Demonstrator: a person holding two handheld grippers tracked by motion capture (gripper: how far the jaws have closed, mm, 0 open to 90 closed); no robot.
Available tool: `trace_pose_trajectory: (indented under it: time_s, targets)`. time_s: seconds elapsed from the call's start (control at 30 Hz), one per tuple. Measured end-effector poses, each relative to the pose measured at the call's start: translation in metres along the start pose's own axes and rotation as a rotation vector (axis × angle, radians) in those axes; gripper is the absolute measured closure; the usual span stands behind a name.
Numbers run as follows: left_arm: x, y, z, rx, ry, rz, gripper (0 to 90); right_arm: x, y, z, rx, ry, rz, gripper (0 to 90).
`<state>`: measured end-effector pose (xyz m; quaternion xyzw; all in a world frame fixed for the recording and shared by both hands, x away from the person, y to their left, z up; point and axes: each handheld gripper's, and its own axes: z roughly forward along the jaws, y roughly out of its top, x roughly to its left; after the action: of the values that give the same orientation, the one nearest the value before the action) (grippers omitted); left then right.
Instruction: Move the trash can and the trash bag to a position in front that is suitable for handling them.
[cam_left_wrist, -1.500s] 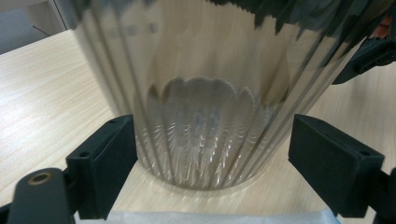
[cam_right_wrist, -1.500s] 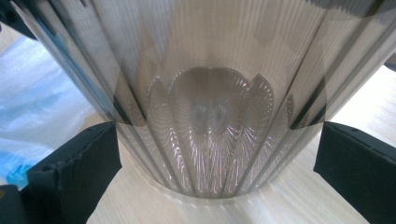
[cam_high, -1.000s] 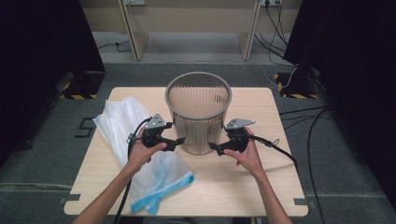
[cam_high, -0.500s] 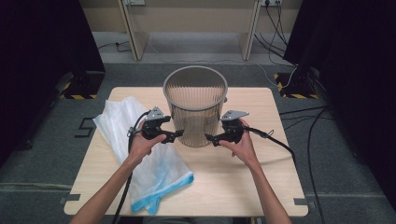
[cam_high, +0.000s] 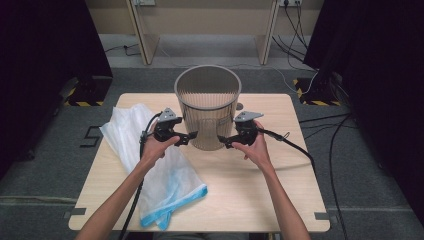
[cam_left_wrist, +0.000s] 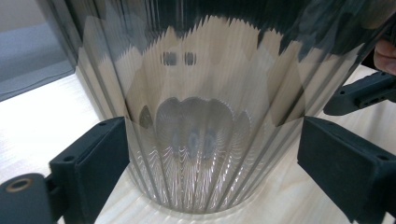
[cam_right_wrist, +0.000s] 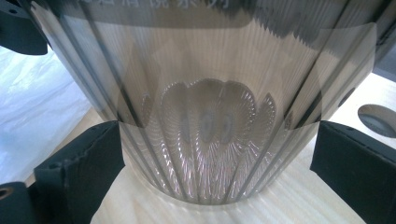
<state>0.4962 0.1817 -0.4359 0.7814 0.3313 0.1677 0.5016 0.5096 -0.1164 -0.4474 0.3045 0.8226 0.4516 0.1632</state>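
Ribbed translucent bin (cam_high: 207, 107) stands upright at the table (cam_high: 280, 190) centre-back. My left gripper (cam_high: 189, 137) and right gripper (cam_high: 223, 141) flank its base, jaws spread, each straddling the wall low down without clamping. Plastic bag (cam_high: 155, 170) lies left. Risk I judge: ribbed taper, pads slip, bin tips.

Between the matt black jaws of the left gripper (cam_high: 189, 136), the ribbed bin (cam_left_wrist: 196, 140) is showing glossy, translucent, probably plastic. The table (cam_high: 240, 190) under it is looking like pale matt wood. Beside that gripper, a thin white bag (cam_high: 150, 165) is lying crinkled and filmy.
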Motion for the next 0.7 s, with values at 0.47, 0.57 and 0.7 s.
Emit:
trace_pose_trajectory:
  time_s: [0.47, 0.57, 0.7]
  targets:
    - [0.014, 0.003, 0.016, -0.028, -0.004, -0.044, 7.2, -0.015, 0.007, 0.013, -0.01, -0.006, 0.027, 1.9]
    - [0.015, 0.005, 0.018, -0.024, 0.006, -0.042, 7.7, -0.017, 0.008, 0.015, -0.01, -0.008, 0.032, 2.4]
    - [0.016, 0.007, 0.022, -0.022, 0.01, -0.047, 6.6, -0.019, 0.009, 0.016, -0.01, -0.013, 0.038, 2.8]
